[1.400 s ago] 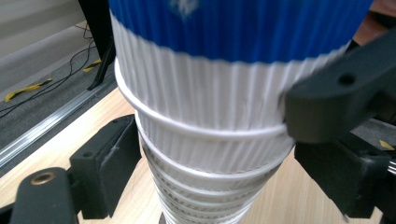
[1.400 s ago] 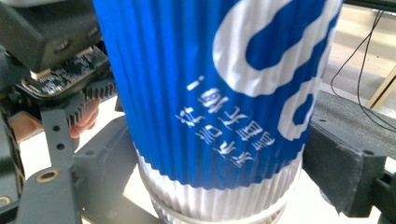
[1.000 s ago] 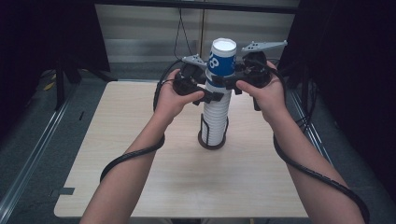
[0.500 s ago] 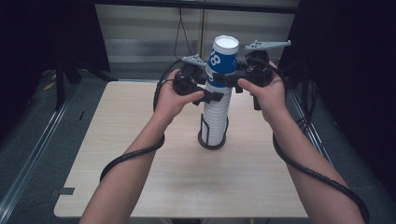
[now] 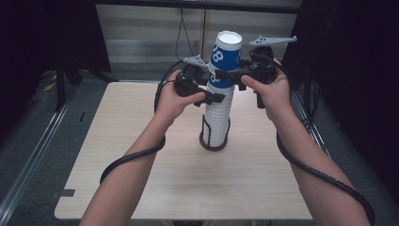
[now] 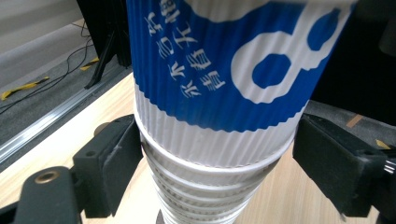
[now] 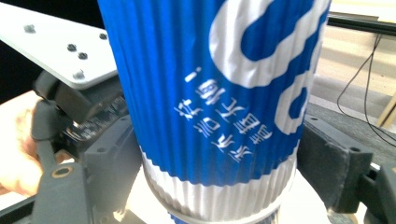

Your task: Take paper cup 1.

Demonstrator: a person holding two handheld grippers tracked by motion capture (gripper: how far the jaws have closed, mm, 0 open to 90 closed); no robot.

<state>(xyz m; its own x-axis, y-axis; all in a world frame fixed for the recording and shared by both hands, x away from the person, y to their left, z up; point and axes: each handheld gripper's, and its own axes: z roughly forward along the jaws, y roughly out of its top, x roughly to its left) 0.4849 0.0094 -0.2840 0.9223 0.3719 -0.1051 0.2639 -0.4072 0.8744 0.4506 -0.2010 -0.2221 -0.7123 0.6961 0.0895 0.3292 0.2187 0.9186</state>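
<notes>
A tall stack of white ribbed paper cups point(image 5: 217, 117) stands in a black holder point(image 5: 214, 141) at the middle of the table. On top sits a blue and white cup point(image 5: 227, 52) with its bottom up. My right gripper point(image 5: 230, 75) is shut on that blue cup point(image 7: 205, 93), one pad on each side. My left gripper point(image 5: 214, 96) is lower, around the stack point(image 6: 201, 186) just under the blue cup's rim. Its jaws have just been closing, and the pads touch the white cups on both sides.
The wooden table point(image 5: 141, 179) has bare room all around the holder. Black cables trail from both grippers over the forearms. Dark stands and a metal floor rail point(image 5: 33, 155) lie to the left, off the table.
The blue cup's top stands slightly higher above the stack than before. Both hands have stayed where they were.
</notes>
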